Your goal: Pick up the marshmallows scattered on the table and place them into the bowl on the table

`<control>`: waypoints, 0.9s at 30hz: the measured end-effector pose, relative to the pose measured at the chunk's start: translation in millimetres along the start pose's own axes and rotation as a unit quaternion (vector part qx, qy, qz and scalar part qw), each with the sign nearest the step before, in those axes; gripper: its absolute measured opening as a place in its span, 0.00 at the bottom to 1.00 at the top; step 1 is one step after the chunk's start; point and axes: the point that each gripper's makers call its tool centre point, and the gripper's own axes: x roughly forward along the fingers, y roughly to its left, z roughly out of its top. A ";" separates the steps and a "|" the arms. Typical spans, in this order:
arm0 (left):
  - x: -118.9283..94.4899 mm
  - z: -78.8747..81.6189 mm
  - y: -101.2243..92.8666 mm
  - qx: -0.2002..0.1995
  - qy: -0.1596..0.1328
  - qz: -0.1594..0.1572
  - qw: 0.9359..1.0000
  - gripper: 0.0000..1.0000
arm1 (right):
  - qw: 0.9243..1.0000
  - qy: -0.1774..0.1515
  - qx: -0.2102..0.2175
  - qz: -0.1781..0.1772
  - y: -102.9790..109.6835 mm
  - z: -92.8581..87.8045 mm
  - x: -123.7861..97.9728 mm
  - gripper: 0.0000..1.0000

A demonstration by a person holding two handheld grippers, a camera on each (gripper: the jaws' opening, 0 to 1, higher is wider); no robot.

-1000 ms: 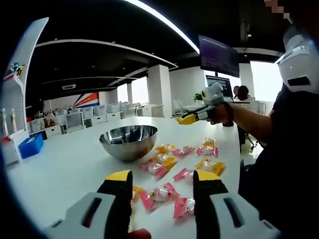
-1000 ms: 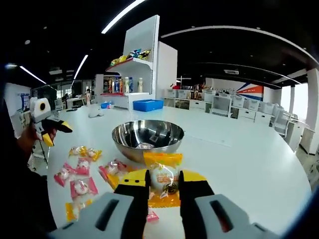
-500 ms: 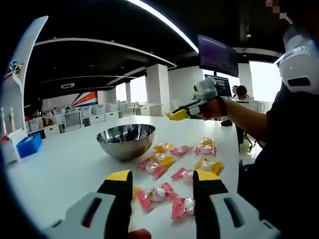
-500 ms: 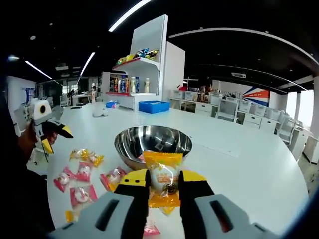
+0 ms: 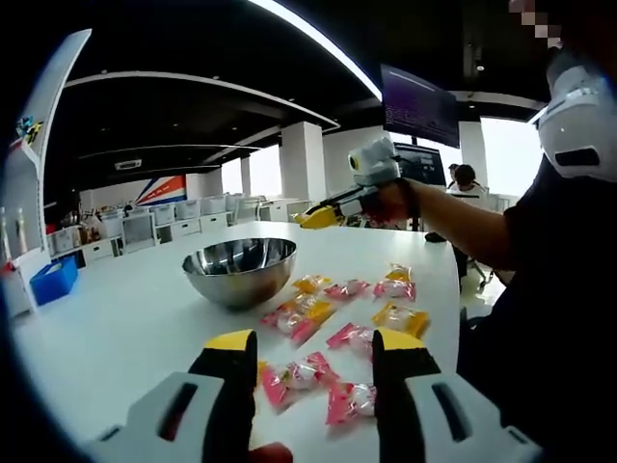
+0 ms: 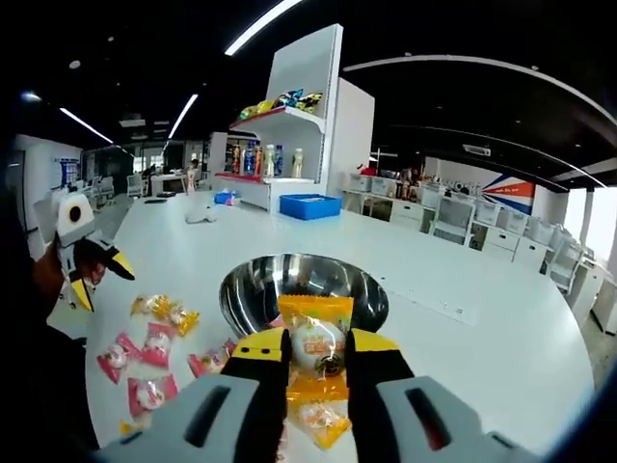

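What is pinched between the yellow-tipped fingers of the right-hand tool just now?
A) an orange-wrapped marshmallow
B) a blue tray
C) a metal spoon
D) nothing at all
A: in the right gripper view the right gripper has its fingers shut on an orange-wrapped marshmallow, held up in front of the steel bowl.

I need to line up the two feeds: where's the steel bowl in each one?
Left gripper view: steel bowl sits left of centre on the white table, beyond the open left tongs.
Right gripper view: steel bowl sits at centre, just past the wrapped marshmallow that the right tongs hold.
Shared landmark: blue bin.
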 end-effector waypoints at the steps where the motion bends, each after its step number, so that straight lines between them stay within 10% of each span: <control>1: 0.2 -0.1 -0.5 0.000 0.000 -0.001 1.000 0.48 | 1.000 0.001 0.000 0.001 0.1 0.5 1.5 0.23; 27: 4.4 -2.0 -6.9 -0.004 0.001 -0.010 1.000 0.48 | 0.999 0.035 -0.022 0.026 3.9 11.3 57.5 0.23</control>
